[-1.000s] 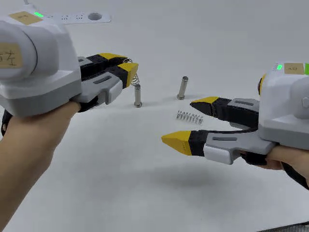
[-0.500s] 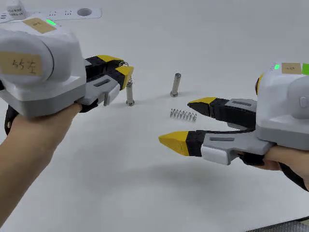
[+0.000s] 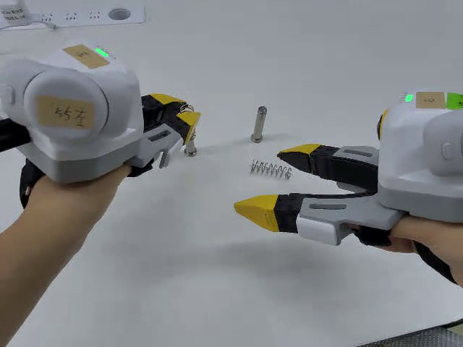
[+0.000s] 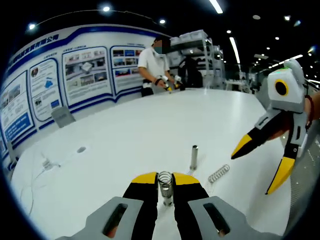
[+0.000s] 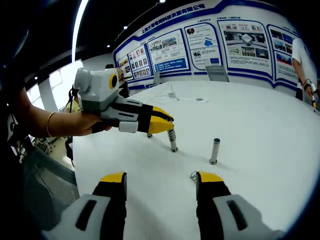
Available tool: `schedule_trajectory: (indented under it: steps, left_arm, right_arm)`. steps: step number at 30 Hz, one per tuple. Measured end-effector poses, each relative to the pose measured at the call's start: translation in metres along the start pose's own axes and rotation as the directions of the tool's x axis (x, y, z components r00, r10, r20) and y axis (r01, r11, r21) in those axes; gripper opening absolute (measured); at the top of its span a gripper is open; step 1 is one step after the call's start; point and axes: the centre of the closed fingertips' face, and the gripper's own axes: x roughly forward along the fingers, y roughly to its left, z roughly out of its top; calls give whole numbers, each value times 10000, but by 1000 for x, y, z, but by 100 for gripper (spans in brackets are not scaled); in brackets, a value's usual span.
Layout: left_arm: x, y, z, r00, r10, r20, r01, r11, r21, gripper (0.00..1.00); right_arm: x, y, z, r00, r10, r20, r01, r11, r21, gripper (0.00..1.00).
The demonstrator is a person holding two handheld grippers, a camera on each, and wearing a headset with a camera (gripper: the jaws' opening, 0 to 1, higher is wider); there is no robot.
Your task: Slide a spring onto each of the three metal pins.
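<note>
My left gripper (image 3: 187, 119) is shut on a small spring (image 4: 165, 181), held upright over a metal pin (image 3: 190, 150). The spring's coils sit around that pin's upper part (image 5: 171, 136). A bare pin (image 3: 257, 124) stands upright to the right of it. A loose spring (image 3: 270, 169) lies flat on the white table just in front of the bare pin. My right gripper (image 3: 271, 181) is open, its yellow fingertips on either side of that loose spring's near end (image 5: 193, 175) and not touching it. The right gripper (image 4: 270, 150) hangs to the right of the pins.
A white power strip (image 3: 72, 14) lies at the table's far left. The table edge (image 3: 434, 336) runs across the near right corner. A mesh chair back (image 5: 40, 200) is beside the table. A person (image 4: 155, 65) stands at the far side.
The left gripper has come down with its spring, from above the pin's top to around the pin. The right gripper has stayed open by the loose spring. The head camera has shifted.
</note>
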Motion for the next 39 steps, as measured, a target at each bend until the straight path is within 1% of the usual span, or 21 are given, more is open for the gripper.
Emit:
schedule_trajectory:
  steps: [5, 9, 12, 18, 25, 27, 32, 39]
  left_arm:
    - [3, -1, -4, 10000, 47, -83, -47, 10000, 3, 11]
    - [5, -1, -9, 9998, 108, -183, -110, 9998, -149, 11]
    - [6, -1, -11, 9996, 148, -231, -152, 9998, -157, 11]
    - [8, -1, -18, 9992, 136, -386, -144, 9997, -188, 11]
    - [10, -1, -23, 9985, 144, -532, -153, 9998, -163, 11]
    - [11, -1, -25, 9980, 165, -606, -170, 9998, -67, 11]
    - [11, -1, -24, 9983, 193, -543, -195, 9998, -25, 11]
    - [10, 0, -25, 9981, 250, -572, -264, 9994, -243, 11]
  right_arm:
    - [0, -2, -1, 10000, -56, -14, 56, 10000, 22, 57]
    - [-1, -4, -1, 9999, -135, -20, 135, 9999, 41, 57]
    - [-1, -6, -2, 9998, -191, -72, 191, 9998, 27, 57]
    - [-2, -8, -4, 9995, -292, -146, 292, 9996, 23, 56]
    - [-2, -10, -6, 9989, -380, -270, 380, 9993, -19, 56]
    - [-2, -11, -7, 9987, -413, -293, 413, 9991, -14, 56]
    - [-2, -15, -8, 9978, -551, -373, 549, 9985, -48, 56]
    - [-4, -23, -12, 9940, -909, -610, 896, 9957, -236, 54]
